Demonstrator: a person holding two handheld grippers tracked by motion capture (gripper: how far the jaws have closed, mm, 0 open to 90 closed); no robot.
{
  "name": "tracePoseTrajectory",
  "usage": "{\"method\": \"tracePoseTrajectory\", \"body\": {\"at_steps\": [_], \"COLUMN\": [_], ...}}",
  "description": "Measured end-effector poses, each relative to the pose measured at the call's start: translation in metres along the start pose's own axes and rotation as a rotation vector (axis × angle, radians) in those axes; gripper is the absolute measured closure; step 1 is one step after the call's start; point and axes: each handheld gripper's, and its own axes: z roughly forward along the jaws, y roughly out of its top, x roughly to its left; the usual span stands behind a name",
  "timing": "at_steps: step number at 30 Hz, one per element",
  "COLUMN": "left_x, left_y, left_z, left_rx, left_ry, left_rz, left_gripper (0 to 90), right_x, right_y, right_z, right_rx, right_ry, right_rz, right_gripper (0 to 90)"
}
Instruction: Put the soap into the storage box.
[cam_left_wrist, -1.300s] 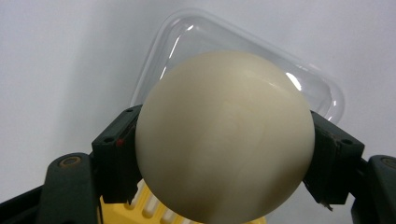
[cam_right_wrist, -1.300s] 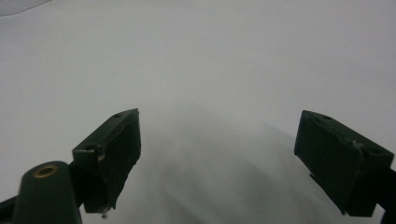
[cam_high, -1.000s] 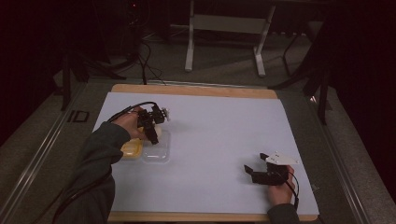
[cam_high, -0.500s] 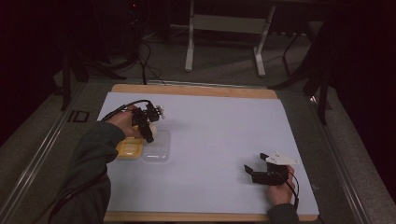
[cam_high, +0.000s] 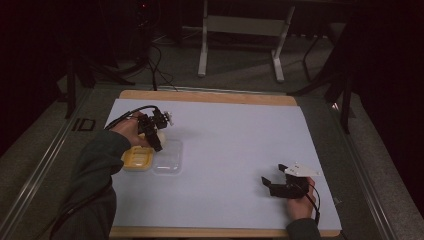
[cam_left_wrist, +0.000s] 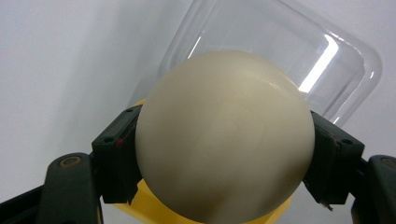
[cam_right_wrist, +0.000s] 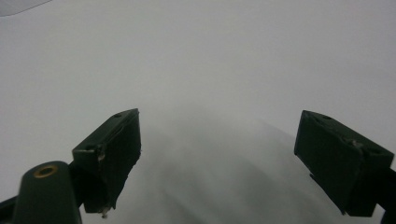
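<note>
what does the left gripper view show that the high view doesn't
Left gripper view: the cream ball close up, clamped on both sides by the black pads of the left gripper, with glare streaks on the clear lid.

High view: the right gripper open and holding nothing, resting on the white table cover, plus the floor and the stand beyond.

Both: the ball, the yellow tray, the clear lid beside it and the left gripper.

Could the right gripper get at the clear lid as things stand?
Probably yes. The right gripper sits open and empty on the white table cover, with bare cover between it and the clear lid. The left gripper, holding the cream ball, hangs over the lid's near-left edge and might crowd it.
</note>
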Motion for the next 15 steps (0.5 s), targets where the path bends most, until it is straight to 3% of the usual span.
{"method": "tracePoseTrajectory", "body": {"at_steps": [15], "left_x": [0.007], "left_y": [-0.012], "left_z": [-0.002], "left_rx": [-0.007], "left_ry": [0.004], "left_rz": [-0.04], "left_gripper": [25.5], "right_x": [0.0], "right_y": [0.0], "right_z": [0.0], "right_rx": [0.0], "right_ry": [-0.001], "right_rz": [-0.002], "right_gripper": [14.6]}}
